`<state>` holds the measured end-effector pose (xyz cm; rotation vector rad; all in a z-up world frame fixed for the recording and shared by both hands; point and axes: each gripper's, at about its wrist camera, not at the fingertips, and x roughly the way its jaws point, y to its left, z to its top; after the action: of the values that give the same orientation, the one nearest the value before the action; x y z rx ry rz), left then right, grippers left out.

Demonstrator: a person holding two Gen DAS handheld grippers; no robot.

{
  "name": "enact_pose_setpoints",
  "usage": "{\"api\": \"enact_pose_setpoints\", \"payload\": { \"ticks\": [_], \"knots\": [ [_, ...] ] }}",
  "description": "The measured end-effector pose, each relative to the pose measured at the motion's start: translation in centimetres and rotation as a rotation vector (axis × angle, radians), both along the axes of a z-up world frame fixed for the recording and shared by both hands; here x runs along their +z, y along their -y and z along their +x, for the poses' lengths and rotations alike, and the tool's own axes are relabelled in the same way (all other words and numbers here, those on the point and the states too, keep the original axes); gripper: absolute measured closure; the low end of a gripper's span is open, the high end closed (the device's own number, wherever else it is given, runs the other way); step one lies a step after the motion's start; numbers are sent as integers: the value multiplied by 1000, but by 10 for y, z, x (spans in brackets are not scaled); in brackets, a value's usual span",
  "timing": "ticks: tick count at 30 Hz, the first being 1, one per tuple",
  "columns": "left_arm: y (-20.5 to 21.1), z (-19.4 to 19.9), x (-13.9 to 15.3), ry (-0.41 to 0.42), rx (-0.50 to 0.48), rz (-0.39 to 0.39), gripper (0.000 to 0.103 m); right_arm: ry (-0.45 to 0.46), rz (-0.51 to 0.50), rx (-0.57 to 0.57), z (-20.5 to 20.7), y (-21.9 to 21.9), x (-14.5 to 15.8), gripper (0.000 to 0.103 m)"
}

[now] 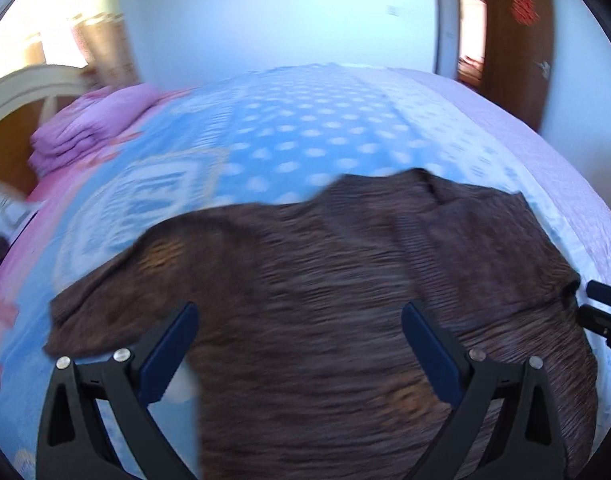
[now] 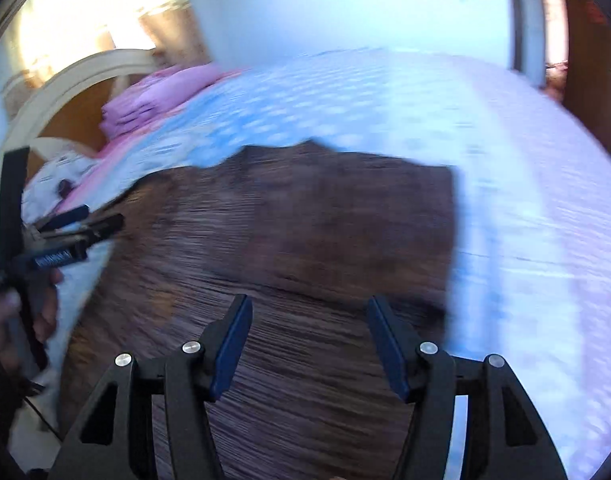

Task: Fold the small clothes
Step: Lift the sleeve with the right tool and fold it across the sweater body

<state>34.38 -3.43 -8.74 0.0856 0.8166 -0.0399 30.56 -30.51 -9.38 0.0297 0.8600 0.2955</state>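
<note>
**One brown garment spread flat, both pairs of fingers open above it**

One brown ribbed garment (image 1: 345, 280) lies spread on the bed, and it fills the space under and ahead of both grippers. In the left wrist view its cloth runs between and beyond the two fingers of the left gripper (image 1: 299, 320), with a sleeve reaching out past the left finger (image 1: 173, 344) and another sleeve draped off beyond the right one. The left gripper's fingers stand wide apart and nothing is caught between them; the pads do not press on the cloth.

In the right wrist view the same garment (image 2: 305, 220) lies ahead of and beneath the right gripper (image 2: 309, 320), with its straight edge off to the right of the fingers. Those fingers (image 2: 233, 344) stand apart at a moderate gap, with only the flat cloth showing below the gap and nothing gripped.

Far to the left of the right gripper's fingers, a hand (image 2: 13, 312) holds the left gripper's handle at the garment's edge.

Under the garment is a blue bedspread (image 1: 305, 128) with white dots. Beyond the fingers, at the far left, a folded pink blanket (image 1: 89, 128) sits by a cream headboard (image 1: 21, 88). A brown door (image 1: 521, 40) stands at the far right. Both views are motion-blurred.
</note>
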Motion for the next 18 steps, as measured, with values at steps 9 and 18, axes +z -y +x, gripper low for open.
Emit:
{"api": "enact_pose_setpoints", "payload": {
  "ticks": [9, 18],
  "knots": [
    [81, 41, -36, -124, -105, -52, 38, 54, -14, -53, -34, 55, -25, 41],
    [89, 44, -42, -128, -121, -133, 94, 77, -19, -32, -42, 58, -40, 40]
  ]
}}
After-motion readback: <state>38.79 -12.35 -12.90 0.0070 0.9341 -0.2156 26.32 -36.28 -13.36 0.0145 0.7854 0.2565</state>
